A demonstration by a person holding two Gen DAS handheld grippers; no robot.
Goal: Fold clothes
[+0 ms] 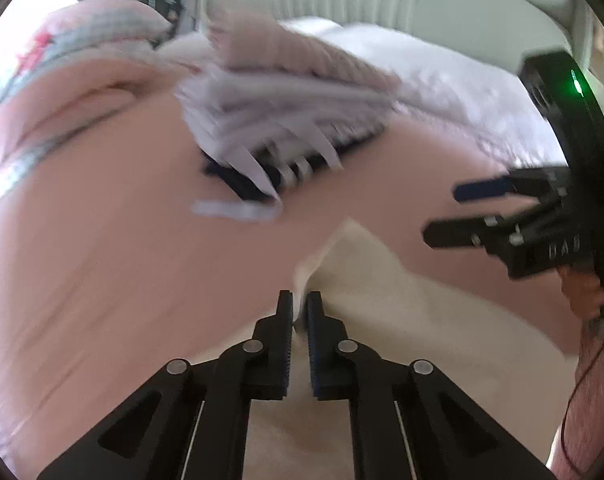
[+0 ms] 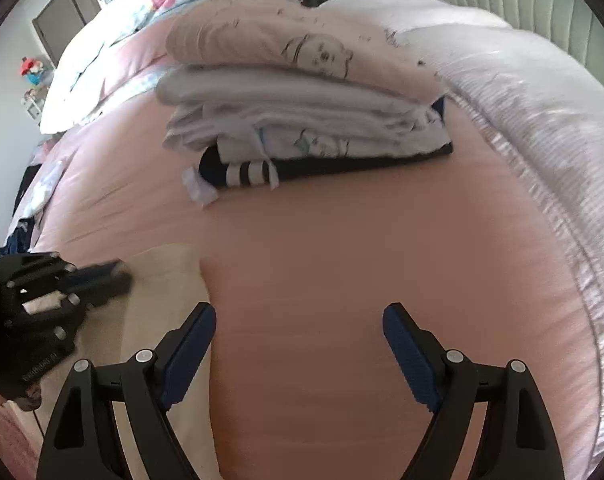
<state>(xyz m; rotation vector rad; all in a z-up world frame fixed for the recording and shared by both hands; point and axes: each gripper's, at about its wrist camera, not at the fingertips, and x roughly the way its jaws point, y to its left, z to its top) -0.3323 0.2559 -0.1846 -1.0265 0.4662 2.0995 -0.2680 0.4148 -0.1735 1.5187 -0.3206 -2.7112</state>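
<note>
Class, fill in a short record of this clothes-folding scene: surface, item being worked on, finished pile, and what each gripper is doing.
Surface: pink bedsheet
Item being worked: cream cloth garment, lying flat near the bed's edge
Finished pile: stack of folded clothes, dark striped piece at the bottom
Left gripper: fingers closed on the cream garment's edge
Right gripper: fingers wide apart over bare sheet, holding nothing

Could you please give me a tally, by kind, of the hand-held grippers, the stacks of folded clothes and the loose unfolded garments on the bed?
Hand-held grippers: 2, the left hand-held gripper shut on the cream garment, the right hand-held gripper open.
Stacks of folded clothes: 1, the folded stack.
Loose garments: 1, the cream garment.
Total: 4
</note>
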